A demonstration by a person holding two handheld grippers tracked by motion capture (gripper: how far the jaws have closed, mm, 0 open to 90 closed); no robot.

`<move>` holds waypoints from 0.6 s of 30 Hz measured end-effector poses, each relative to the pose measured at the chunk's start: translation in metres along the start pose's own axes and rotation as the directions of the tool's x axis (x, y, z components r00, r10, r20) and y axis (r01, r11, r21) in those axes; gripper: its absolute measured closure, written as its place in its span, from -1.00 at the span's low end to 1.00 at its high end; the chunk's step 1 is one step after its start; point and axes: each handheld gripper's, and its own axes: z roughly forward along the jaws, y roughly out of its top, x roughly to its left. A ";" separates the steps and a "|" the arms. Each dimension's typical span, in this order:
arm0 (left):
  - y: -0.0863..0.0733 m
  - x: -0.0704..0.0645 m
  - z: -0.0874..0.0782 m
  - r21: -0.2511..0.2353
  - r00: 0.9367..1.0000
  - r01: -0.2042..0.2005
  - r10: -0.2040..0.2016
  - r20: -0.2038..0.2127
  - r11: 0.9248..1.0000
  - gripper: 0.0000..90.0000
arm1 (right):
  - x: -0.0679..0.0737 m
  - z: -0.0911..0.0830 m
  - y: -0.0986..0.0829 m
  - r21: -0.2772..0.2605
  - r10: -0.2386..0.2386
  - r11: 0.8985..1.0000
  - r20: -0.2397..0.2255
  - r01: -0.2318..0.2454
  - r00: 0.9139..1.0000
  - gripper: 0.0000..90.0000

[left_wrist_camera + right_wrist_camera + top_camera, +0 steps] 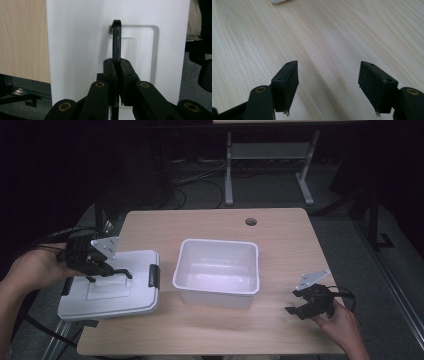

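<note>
Left gripper view: jaws clamped on the black handle [116, 41] of a white lid [82, 50].

The left gripper [117, 66] has its two black jaws pressed together on the thin carry handle, which stands up from a recessed panel in the lid; in the high view the same gripper [107, 270] sits over the lid [110, 292] at the table's [210, 335] left front edge, with the lid's left side overhanging it. Just to its right stands the open white bin [217, 272], apparently empty. The right gripper [328, 82] hovers low over bare wood, jaws wide apart and holding nothing, near the right front corner [299, 310]. Judging from this, the lid is gripped for lifting; the next move calls for raising it level, carrying it right and lining it up over the bin's rim.
</note>
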 end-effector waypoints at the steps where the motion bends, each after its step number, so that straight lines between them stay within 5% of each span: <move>1: 0.001 0.000 -0.001 0.003 1.000 -0.003 0.003 0.000 1.000 0.89 | 0.000 0.000 0.000 0.001 -0.001 1.000 0.001 0.001 1.000 -0.29; 18: 0.015 0.002 -0.023 0.002 1.000 -0.026 0.026 -0.017 1.000 0.89 | 0.001 0.000 0.000 -0.001 0.002 1.000 -0.007 -0.002 1.000 -0.29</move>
